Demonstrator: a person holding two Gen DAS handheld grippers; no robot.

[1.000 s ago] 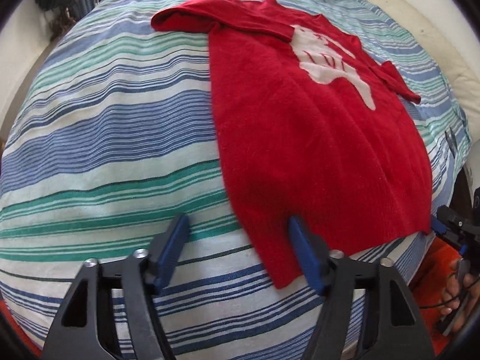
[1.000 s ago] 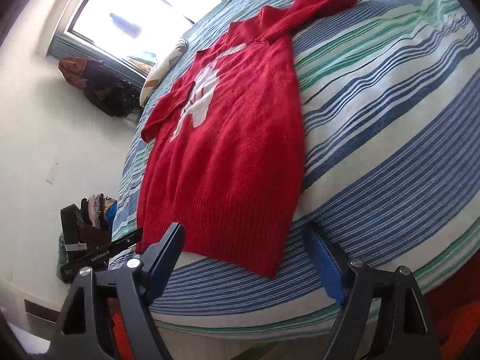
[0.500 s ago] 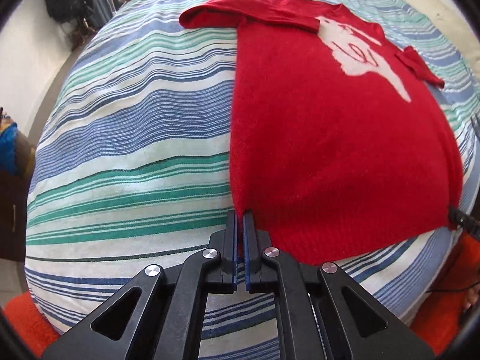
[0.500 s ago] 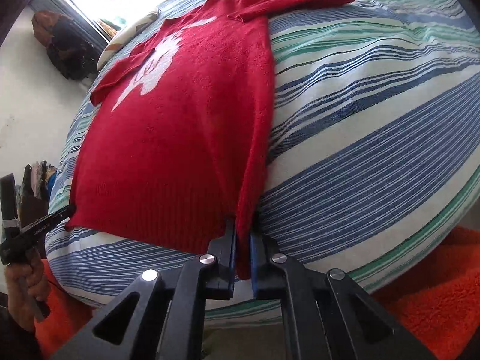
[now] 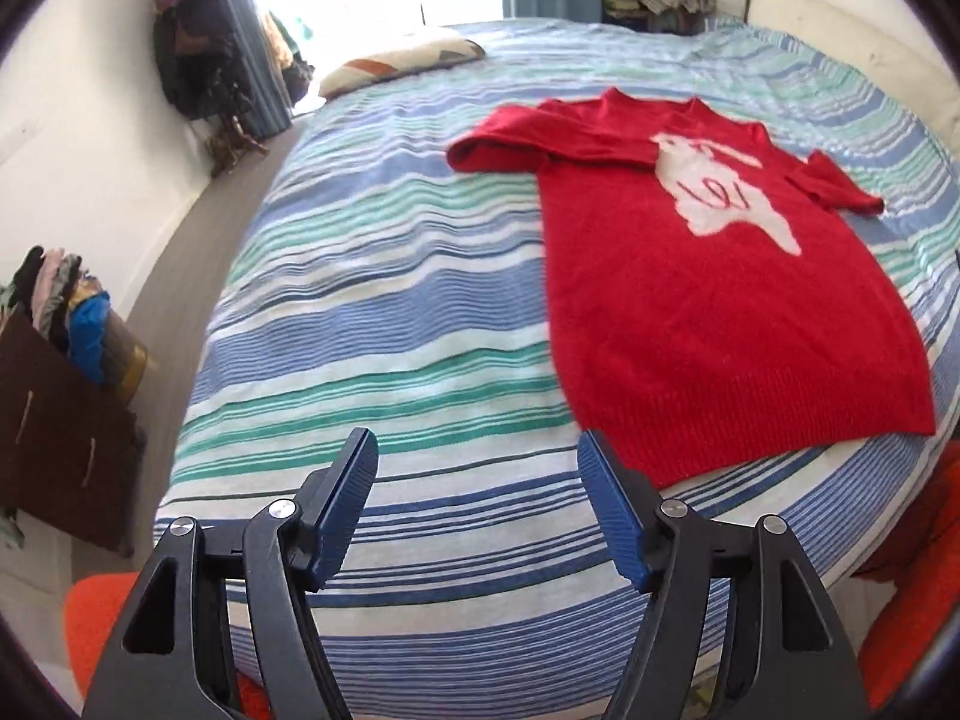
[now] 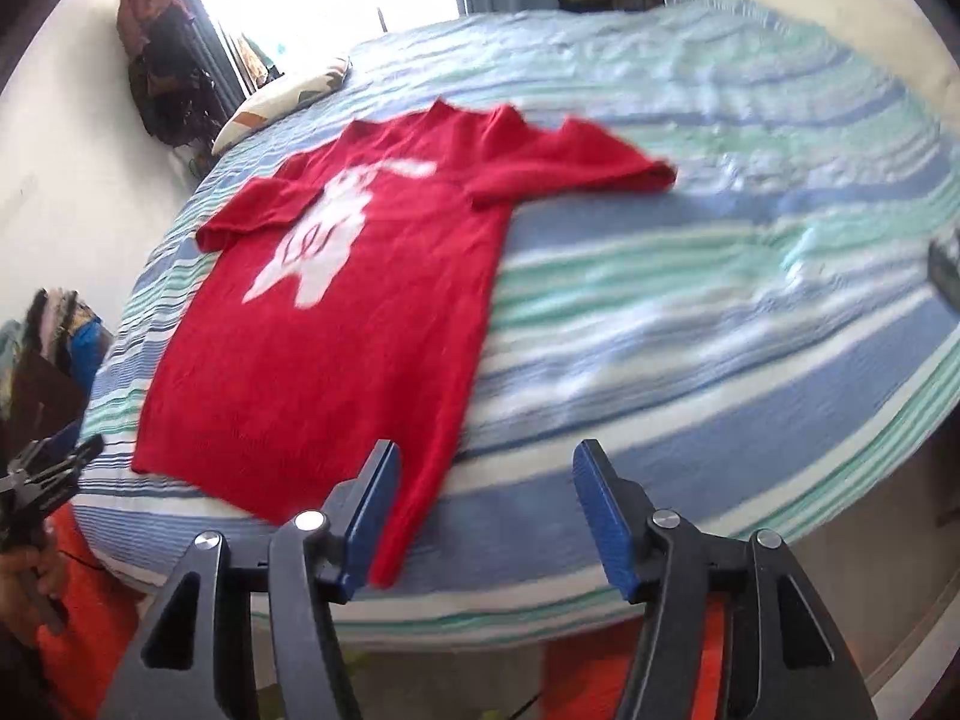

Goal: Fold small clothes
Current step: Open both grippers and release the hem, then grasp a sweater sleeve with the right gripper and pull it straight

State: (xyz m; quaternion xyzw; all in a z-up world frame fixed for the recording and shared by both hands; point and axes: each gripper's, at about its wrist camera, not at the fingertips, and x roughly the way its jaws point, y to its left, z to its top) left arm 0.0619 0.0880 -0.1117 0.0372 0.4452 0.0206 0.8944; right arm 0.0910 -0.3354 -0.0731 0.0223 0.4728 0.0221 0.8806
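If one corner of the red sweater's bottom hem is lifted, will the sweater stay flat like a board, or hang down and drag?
The red sweater looks like soft fuzzy knit, so it would probably droop rather than stay stiff. Lying flat on the striped bedcover, its fuzzy surface may cling and drag rather than slide. Its loosely folded sleeve would likely trail or unfold.

Left wrist fisheye is sitting above the foot edge of the blue, green and white striped bed cover (image 5: 384,312), looking forward between the left gripper (image 5: 477,468) and its wide-parted blue-padded fingers toward the bright window, with the red knitted sweater bearing a white animal motif (image 5: 708,312) lying right of centre. Right wrist fisheye is looking the same way from further right along that edge, past the right gripper (image 6: 486,480), so the sweater (image 6: 336,348) is falling left of centre. Both views are sharing the sweater, the striped cover (image 6: 690,312) and the patterned cream pillow (image 5: 399,60) (image 6: 282,99) by the window.
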